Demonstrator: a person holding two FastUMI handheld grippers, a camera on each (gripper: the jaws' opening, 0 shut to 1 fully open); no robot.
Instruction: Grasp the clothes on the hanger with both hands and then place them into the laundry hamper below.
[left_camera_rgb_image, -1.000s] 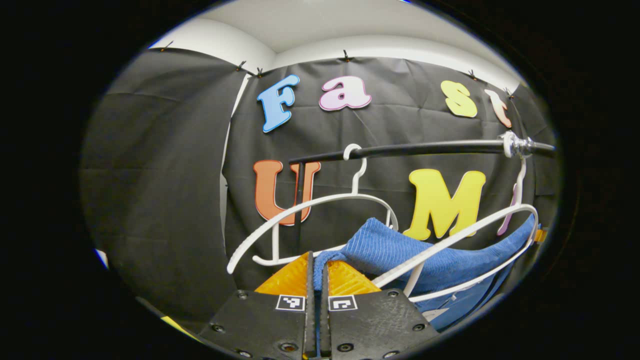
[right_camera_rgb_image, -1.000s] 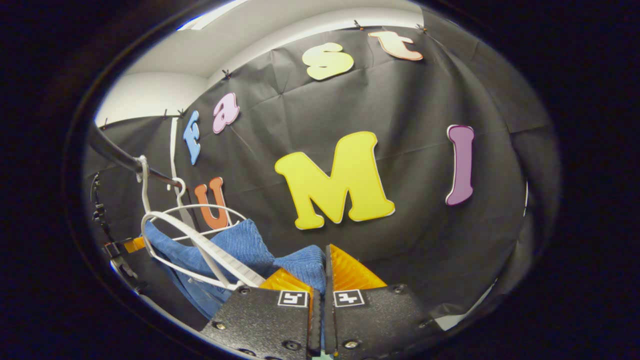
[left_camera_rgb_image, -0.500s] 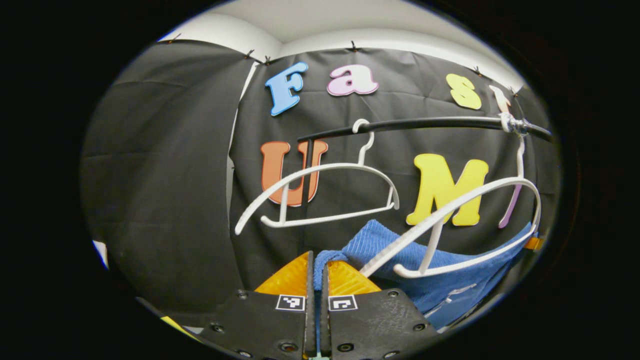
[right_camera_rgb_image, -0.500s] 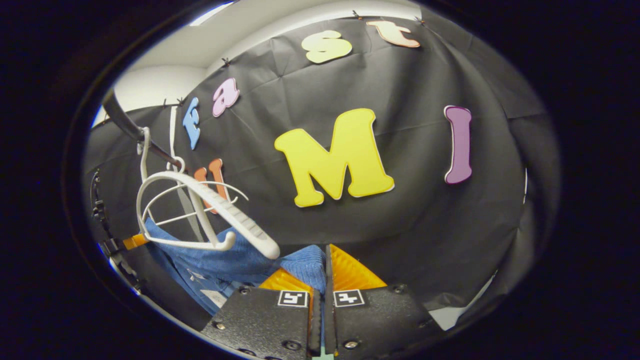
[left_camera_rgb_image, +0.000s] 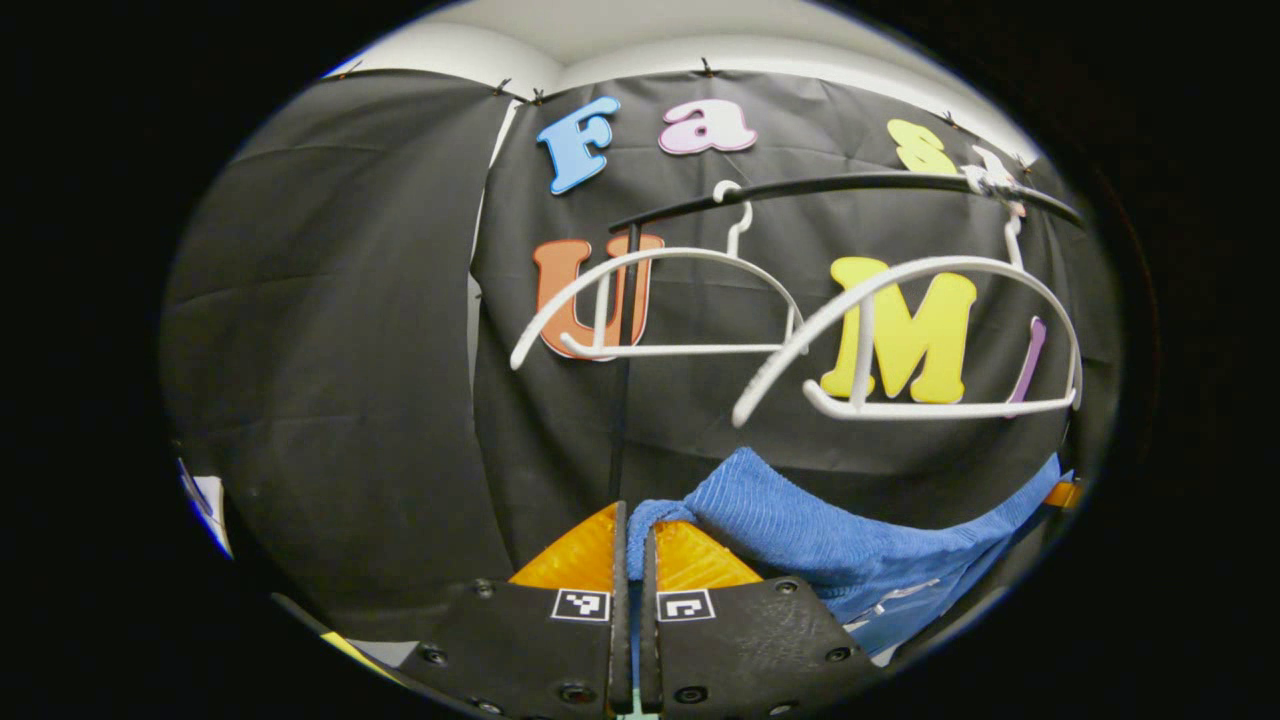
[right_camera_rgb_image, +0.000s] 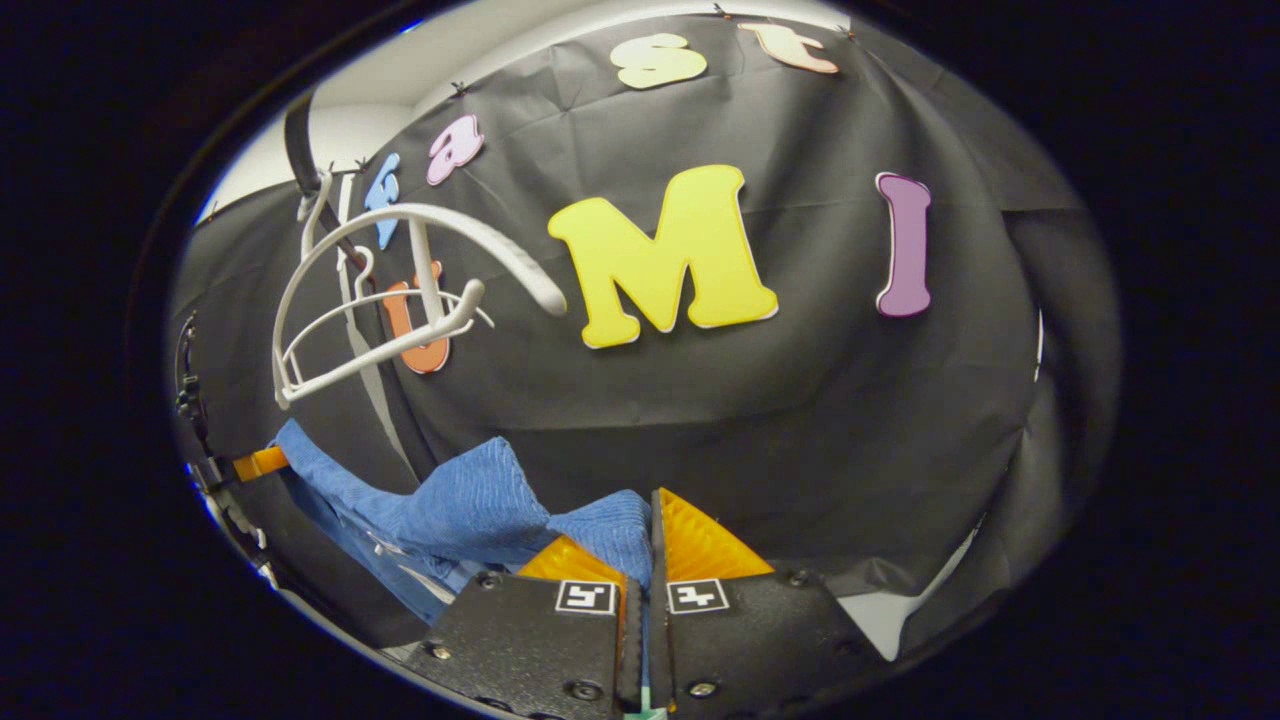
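Left gripper (left_camera_rgb_image: 632, 560) clenched on one corner of the blue garment (left_camera_rgb_image: 830, 530), cloth edge pinched between its orange fingers (left_camera_rgb_image: 575, 555). Right gripper (right_camera_rgb_image: 640, 555) likewise clamped on the opposite corner, blue fabric bunched between its pads. Garment now slung between the two grippers, sagging in the middle, white tag showing on the underside in the left gripper view.

Change over the last second: the cloth was draped over the near hanger (left_camera_rgb_image: 930, 340), the hanger arm crossing over the fabric; now both grippers have dropped and the garment hangs fully below it, no contact. Near hanger swings free and bare, tilted in the right gripper view. Second hanger (left_camera_rgb_image: 660, 300) behind it also bare. Both hook on the black rail (left_camera_rgb_image: 850, 185), farthest back before the wall cloth.

Judgement: removal step looks done; what's left is carrying the garment down to the hamper, which is somewhere below, and releasing both grips together.
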